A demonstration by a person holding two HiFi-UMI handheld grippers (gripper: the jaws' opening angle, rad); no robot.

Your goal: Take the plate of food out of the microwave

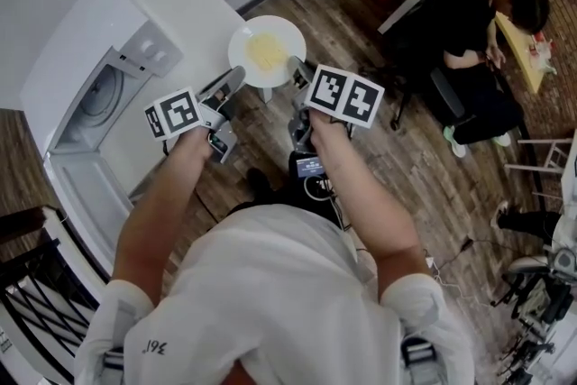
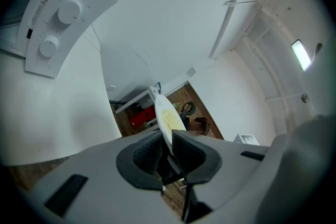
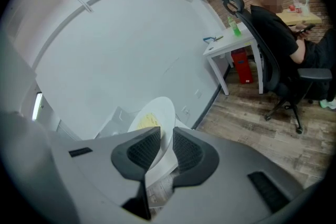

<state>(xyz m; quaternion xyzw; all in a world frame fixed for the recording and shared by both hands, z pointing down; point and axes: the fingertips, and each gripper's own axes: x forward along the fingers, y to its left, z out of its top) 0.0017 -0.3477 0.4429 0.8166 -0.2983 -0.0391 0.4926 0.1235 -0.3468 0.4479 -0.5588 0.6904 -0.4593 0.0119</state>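
A person's two arms reach forward, each holding a grey tool with a black-and-white marker cube. The left tool (image 1: pixel 236 78) and right tool (image 1: pixel 296 73) are each clamped on the thin rim, at opposite sides, of a round white plate (image 1: pixel 267 51) carrying a mound of pale yellow food (image 1: pixel 267 55). Both gripper views confirm it, the dark ribbed pads pressing the plate edge from both faces.

The plate is already outside the white microwave (image 1: pixel 90 95). It is held in the air to the microwave's right, above the outer edge of the white bench (image 1: pixel 194 4).

The likely trouble is the hold itself. Each tool pinches only a sliver of smooth rim, so if the hands drift apart, twist unevenly or one pinch slackens, the plate could tip, shed its food or fall. Part of it hangs over the brown wood-plank floor (image 1: pixel 361 41), where a drop would probably break it.

The microwave's door (image 1: pixel 86 194) stands open toward the person, and its panel has two round knobs (image 1: pixel 155 48).

The room has plain white walls. Well apart, a person in black (image 1: pixel 478 32) sits on a black office chair (image 3: pixel 273 71) beside a white table (image 3: pixel 231 44).
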